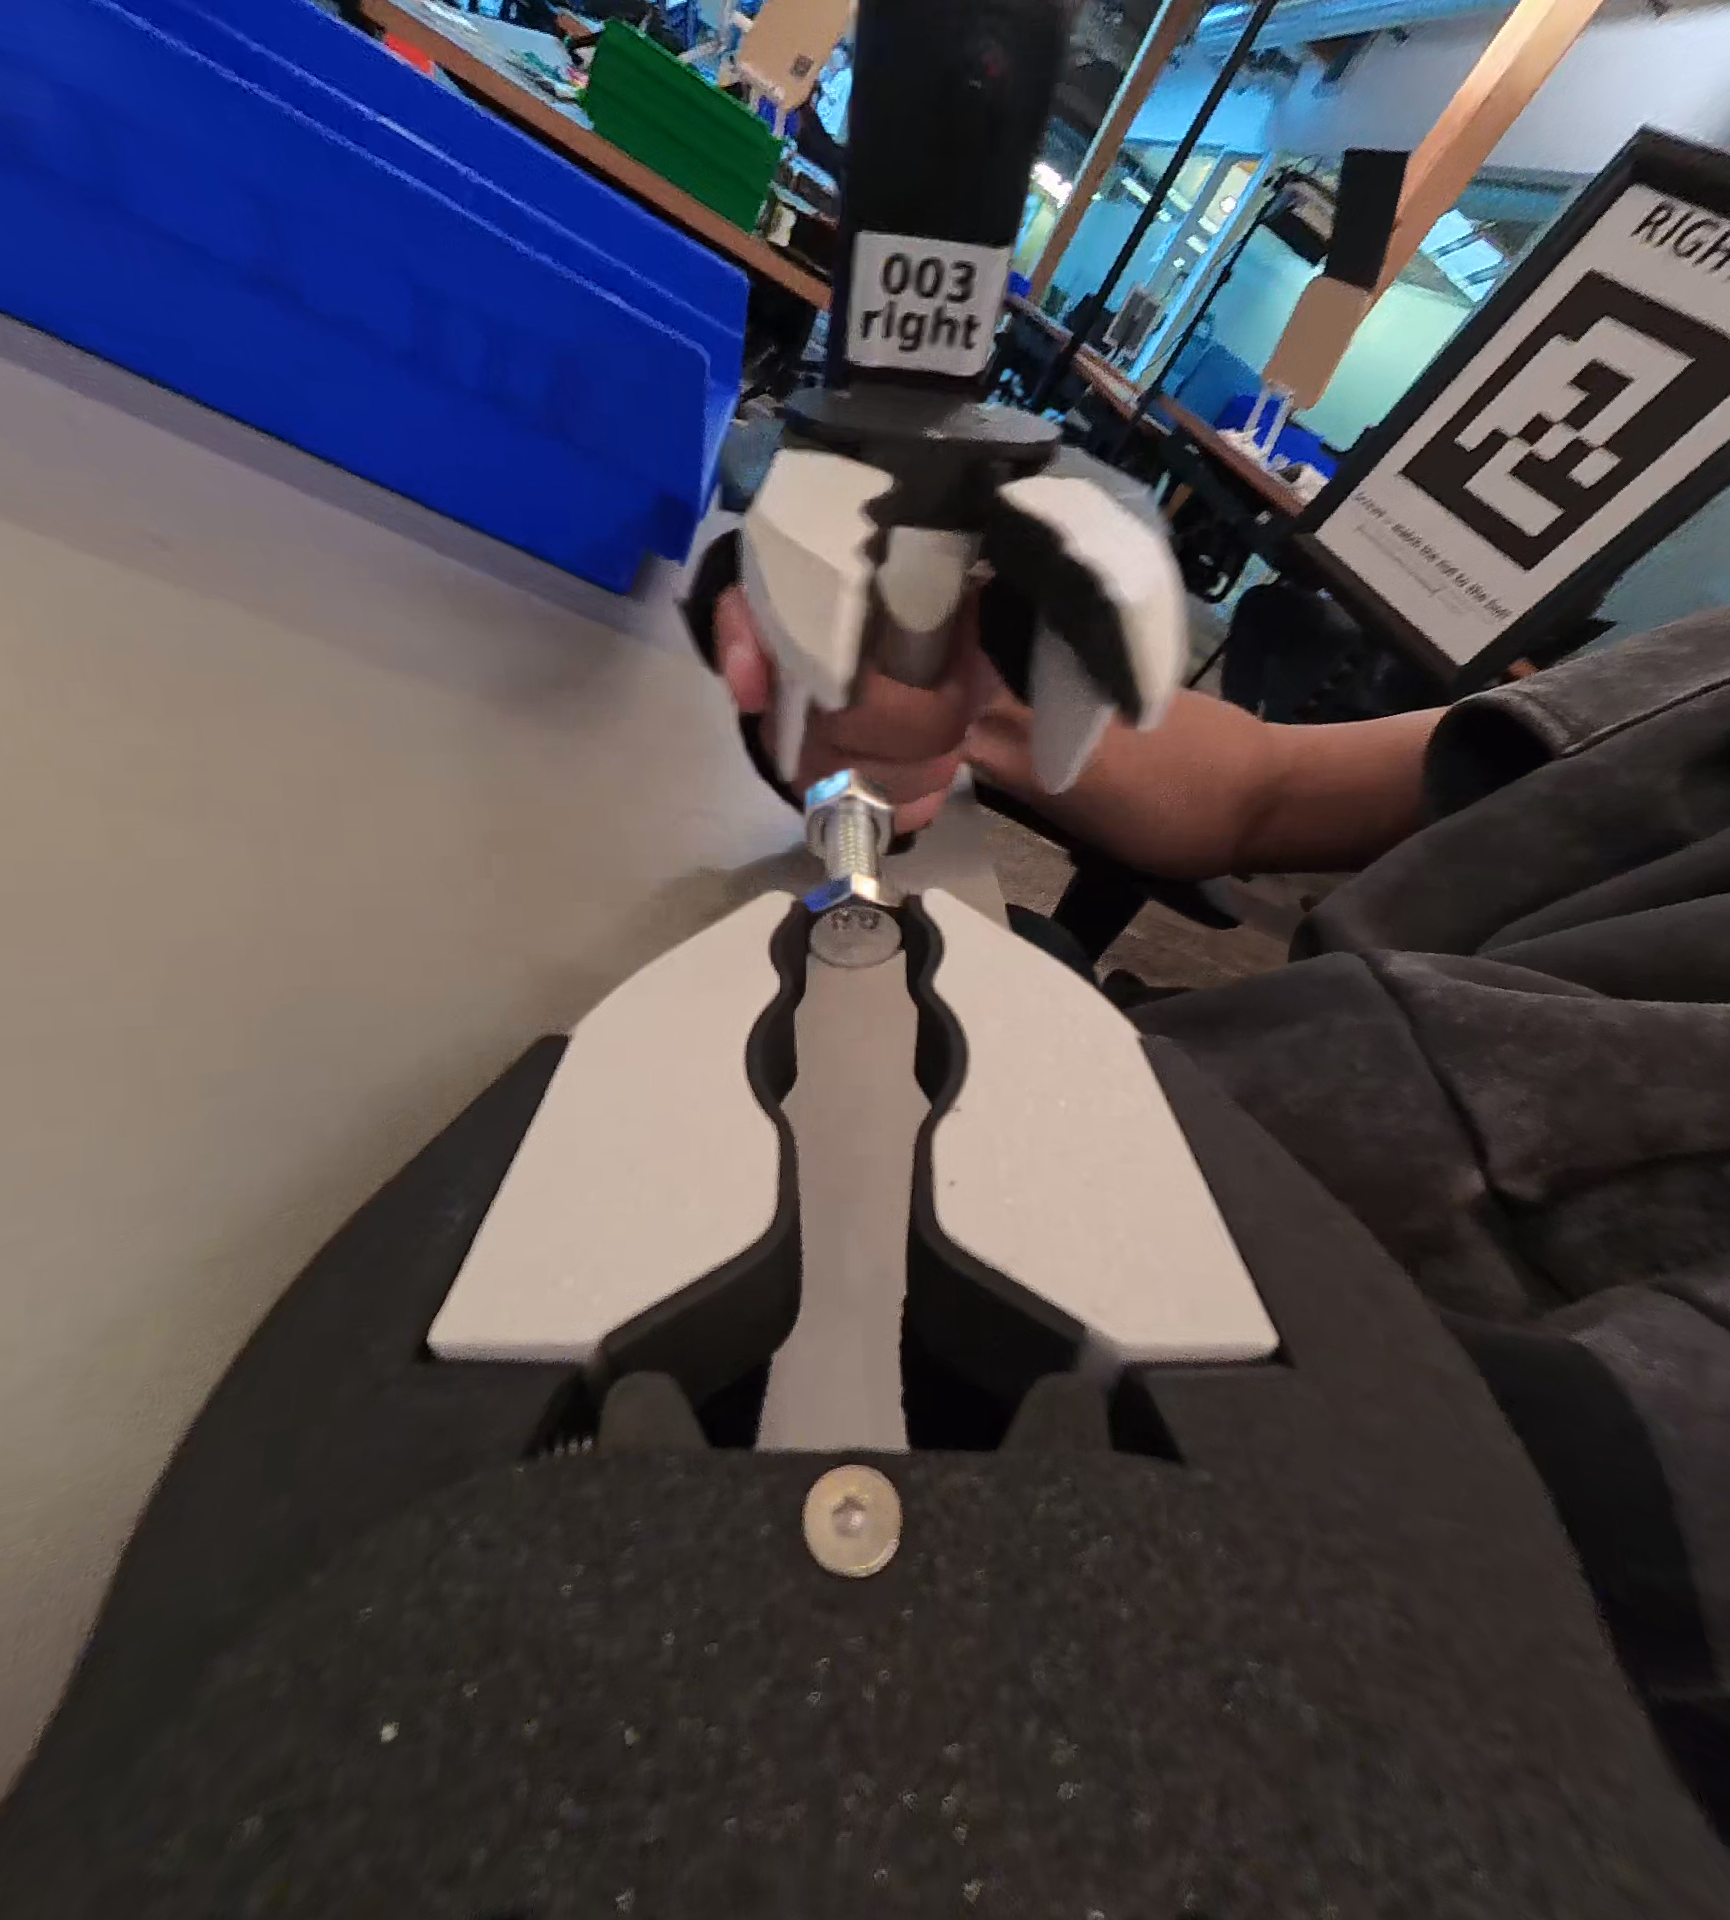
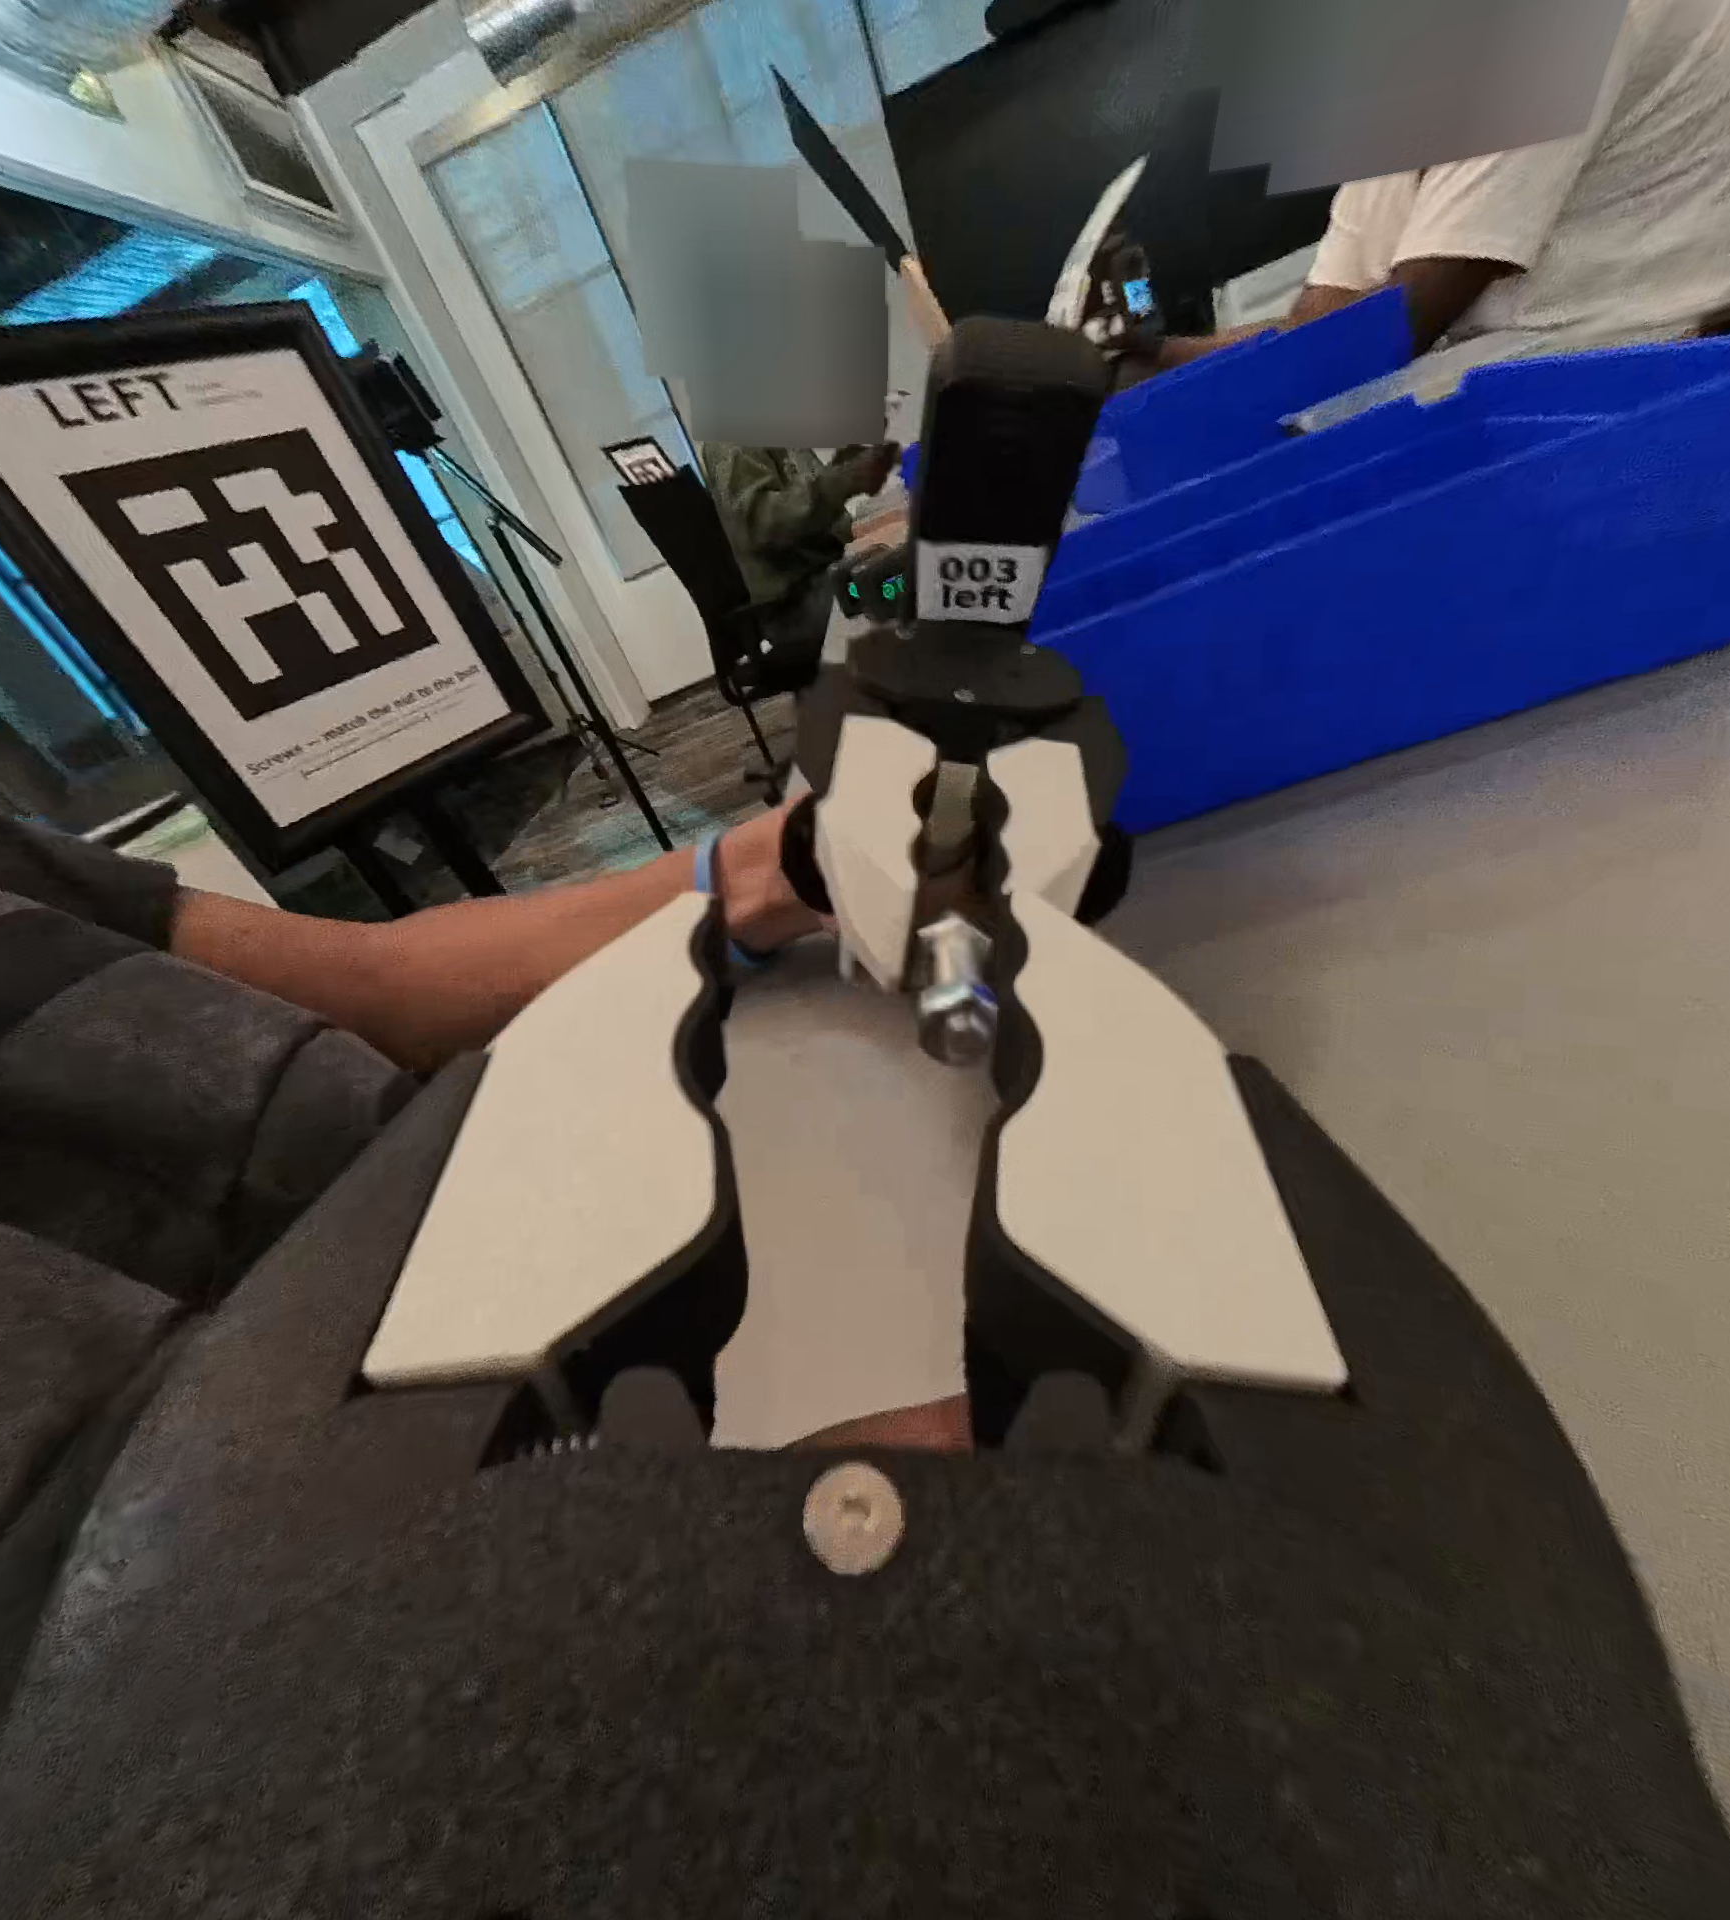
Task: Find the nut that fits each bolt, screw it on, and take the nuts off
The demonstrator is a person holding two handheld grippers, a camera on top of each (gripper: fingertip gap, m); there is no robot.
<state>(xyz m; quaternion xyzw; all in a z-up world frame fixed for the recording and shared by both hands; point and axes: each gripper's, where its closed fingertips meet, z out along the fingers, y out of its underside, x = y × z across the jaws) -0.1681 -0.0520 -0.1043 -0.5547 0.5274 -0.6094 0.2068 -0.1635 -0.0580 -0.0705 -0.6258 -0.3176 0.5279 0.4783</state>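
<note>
My left gripper (image 1: 856,920) is shut on the head of a silver bolt (image 1: 845,847), which points away from it above the grey table (image 1: 217,935). A silver hex nut (image 1: 845,802) sits on the thread near the bolt's far end. My right gripper (image 1: 928,743) faces it, open, one fingertip just above the nut. In the right wrist view my right gripper (image 2: 866,925) is open, and the nut (image 2: 954,1006) lies between its fingers, close to the right finger (image 2: 1131,1164), not clamped. The left gripper (image 2: 928,935) shows beyond it, holding the bolt.
A blue plastic bin (image 1: 341,270) stands on the table behind the grippers; it also shows in the right wrist view (image 2: 1412,582). Framed marker signs on stands (image 1: 1588,405) (image 2: 237,561) flank the seat. The person's dark sleeves and forearms (image 1: 1256,790) reach in. Other people sit at the back. Both grippers' tips are close together, under 4 cm apart.
</note>
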